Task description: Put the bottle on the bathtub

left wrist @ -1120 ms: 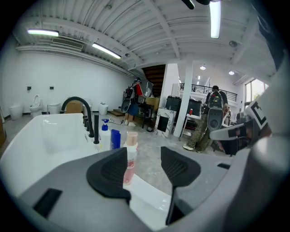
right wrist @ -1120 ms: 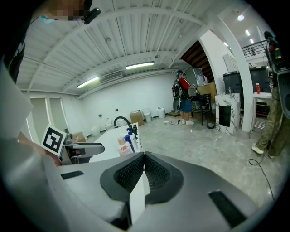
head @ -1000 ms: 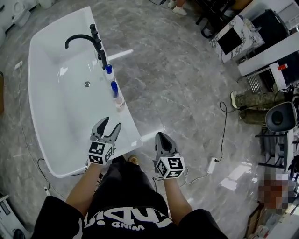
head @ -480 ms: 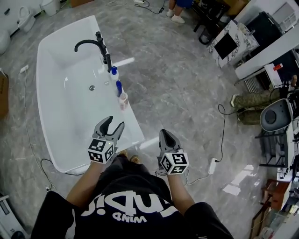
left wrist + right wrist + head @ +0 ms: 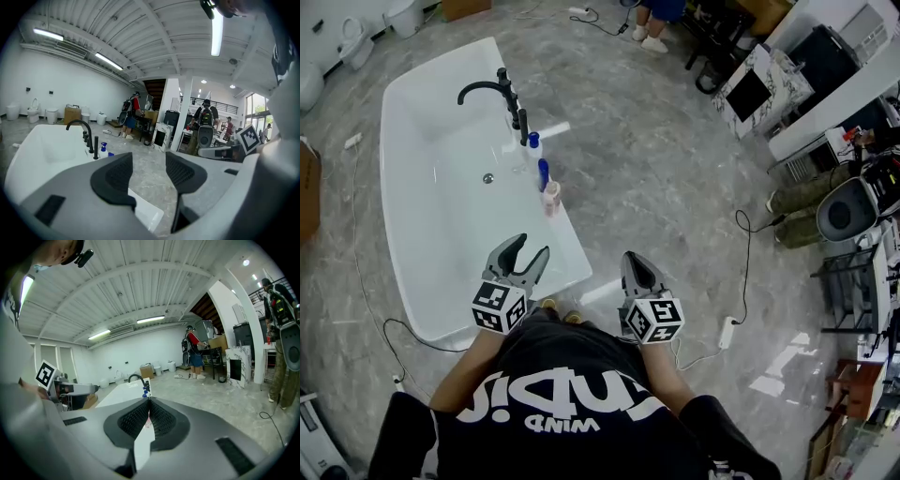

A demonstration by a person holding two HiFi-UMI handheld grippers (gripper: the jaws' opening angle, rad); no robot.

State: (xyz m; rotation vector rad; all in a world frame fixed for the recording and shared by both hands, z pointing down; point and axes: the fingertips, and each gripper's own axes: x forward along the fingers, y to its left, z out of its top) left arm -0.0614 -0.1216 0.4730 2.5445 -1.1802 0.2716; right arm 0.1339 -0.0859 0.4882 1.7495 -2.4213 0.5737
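Three bottles stand in a row on the near rim of the white bathtub: a white one with a blue cap, a blue one and a pinkish one. My left gripper hovers open over the tub's near corner, nothing between its jaws. My right gripper is shut and empty over the floor, to the right of the tub. The left gripper view shows the open left gripper, the bathtub and the blue-capped bottle. In the right gripper view, the right gripper is closed before the bathtub.
A black faucet rises from the tub rim beyond the bottles. A cable and power strip lie on the grey marble floor at right. A marble-patterned cabinet and shelving stand far right. A cardboard box sits left of the tub. People stand at the back.
The head view has shifted, so the tub and bottles sit a little farther right and up in frame. Both grippers keep their pose, left open and right shut.
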